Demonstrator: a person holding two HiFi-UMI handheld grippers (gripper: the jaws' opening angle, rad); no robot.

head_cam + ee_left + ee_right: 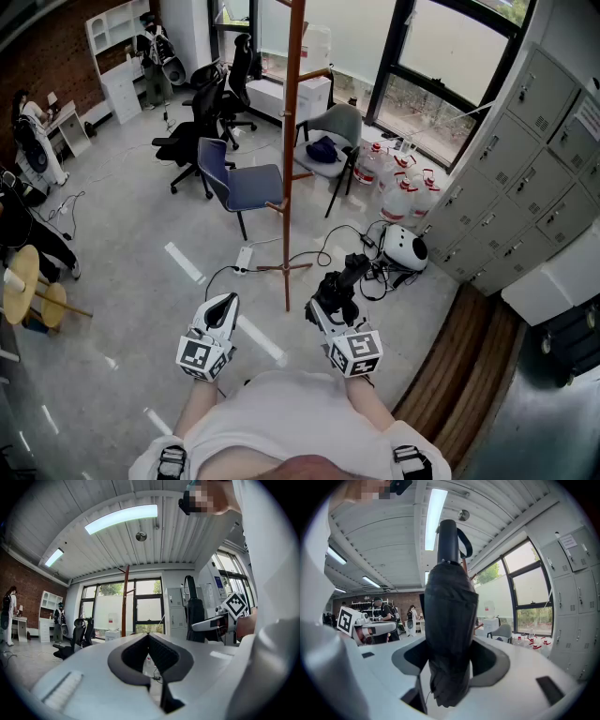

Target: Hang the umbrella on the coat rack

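Our right tongs (328,314) are clamped around a folded black umbrella (343,281). In the right gripper view the umbrella (450,620) fills the gap between the jaws, and its handle end with a strap loop points away from us. Our left tongs (223,305) hold nothing. In the left gripper view their pads (164,656) are drawn in to a narrow slit.

The coat rack (292,141), a tall wooden pole with short pegs, stands on the floor (131,281) ahead of us, between the two tongs in the head view. The umbrella is near the rack's foot but apart from it.

A blue chair (246,185) stands just beside the pole on its left, and a grey chair (339,127) is behind it. A power strip (244,260) and loose cables (309,255) lie around the base. A white helmet (405,247) and a group of water bottles (398,183) sit to the right, by the grey lockers (525,159).
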